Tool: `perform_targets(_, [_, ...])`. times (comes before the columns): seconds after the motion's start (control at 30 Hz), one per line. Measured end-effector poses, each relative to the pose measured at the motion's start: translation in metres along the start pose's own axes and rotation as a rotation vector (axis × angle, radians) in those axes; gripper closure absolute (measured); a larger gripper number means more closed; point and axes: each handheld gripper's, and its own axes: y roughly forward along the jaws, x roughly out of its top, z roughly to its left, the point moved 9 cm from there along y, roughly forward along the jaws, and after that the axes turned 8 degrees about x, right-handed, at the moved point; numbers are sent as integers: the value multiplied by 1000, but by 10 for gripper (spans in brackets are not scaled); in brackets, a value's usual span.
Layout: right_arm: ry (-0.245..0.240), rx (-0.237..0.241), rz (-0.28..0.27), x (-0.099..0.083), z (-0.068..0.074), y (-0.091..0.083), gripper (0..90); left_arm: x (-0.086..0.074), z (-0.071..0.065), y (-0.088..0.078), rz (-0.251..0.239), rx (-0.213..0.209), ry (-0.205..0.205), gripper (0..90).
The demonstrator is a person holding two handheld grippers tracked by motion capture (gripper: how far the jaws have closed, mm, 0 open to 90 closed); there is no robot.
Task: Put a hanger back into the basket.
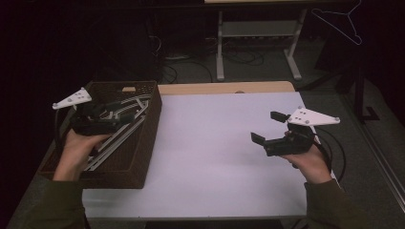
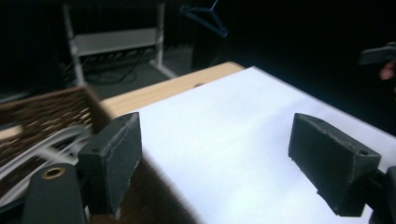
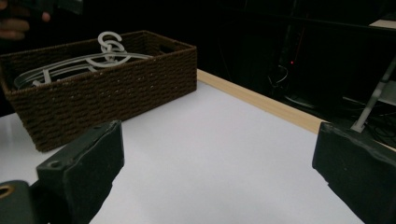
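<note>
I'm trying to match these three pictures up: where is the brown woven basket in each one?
High view: basket at the left, under the left gripper.
Left gripper view: basket at the left edge, blurred.
Right gripper view: basket upper left.
Shared landmark: the white table.

High view overhead, gripper views low, sharing basket [image 1: 143,143]

The room is dim, and the background falls to near black in all three views. The white table [image 1: 215,143] is the brightest surface, evenly lit with no glare. In the left gripper view the basket [image 2: 42,121] is smeared by motion blur, and a soft shadow lies under the near jaw. The right gripper view is sharper, though grainy.
</note>
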Motion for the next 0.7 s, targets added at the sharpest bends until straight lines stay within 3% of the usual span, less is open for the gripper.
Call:
perform_targets(0.1, [7,-7,-24,4,-2,0,12,-1,-18,8,-39,-31,-3,160])
perform_targets(0.33, [16,-18,-50,7,-4,-2,7,-14,-50,30,-90,-83,42,129])
perform_targets(0.6, [45,-40,-60,1,-12,-6,0,-30,-68,44,-104,-105,105,26])
perform_targets(0.7, [48,-48,-66,0,-14,-7,0,-35,-69,46,-106,-109,103,19])
